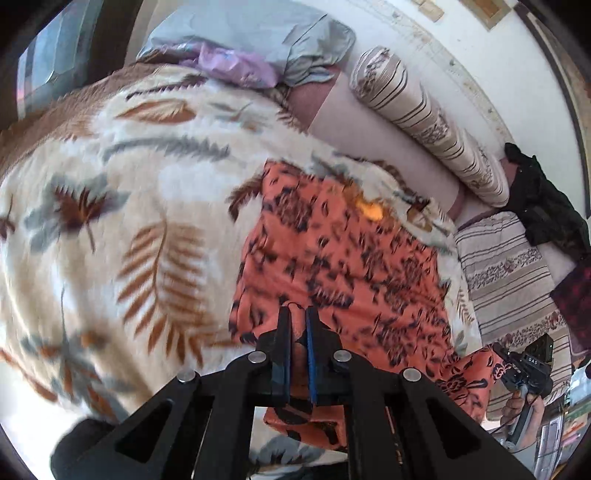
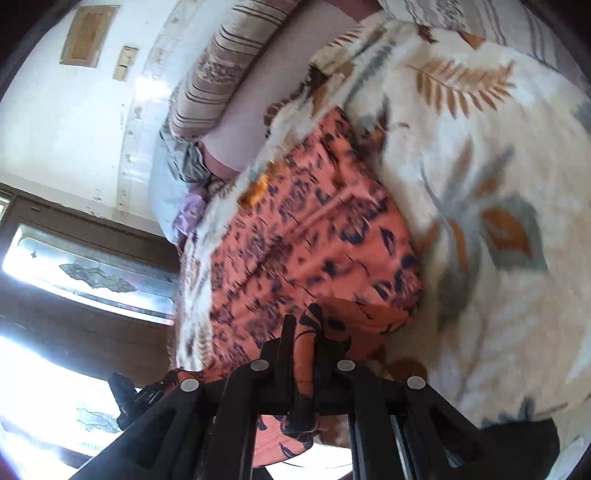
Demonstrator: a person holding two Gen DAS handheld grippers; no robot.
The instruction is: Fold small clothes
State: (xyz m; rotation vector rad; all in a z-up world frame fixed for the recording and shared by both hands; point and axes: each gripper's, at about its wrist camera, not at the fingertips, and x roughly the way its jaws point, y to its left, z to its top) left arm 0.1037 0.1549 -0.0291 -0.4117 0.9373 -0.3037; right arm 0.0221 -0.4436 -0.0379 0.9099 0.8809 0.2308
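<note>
Left gripper: black, blue-padded jaws clamped on near edge of orange cotton garment with dark floral print.
Right gripper: black jaws likewise clenched on a bunched corner (fabric wrapped between them).
Garment: lies on cream leaf-patterned plush blanket, near edge raised.
Risk, as judged: uneven pulling could skew the fold or slip the bunched corner.
Pose: both angled down, side by side.

A fleecy cream blanket with brown and grey leaves covers the bed. At its far side a long striped bolster lies along the white wall, and a grey pillow sits at the far left. Dark clothing lies at the right. In the right wrist view, strong daylight comes through a window with a dark wooden frame.
</note>
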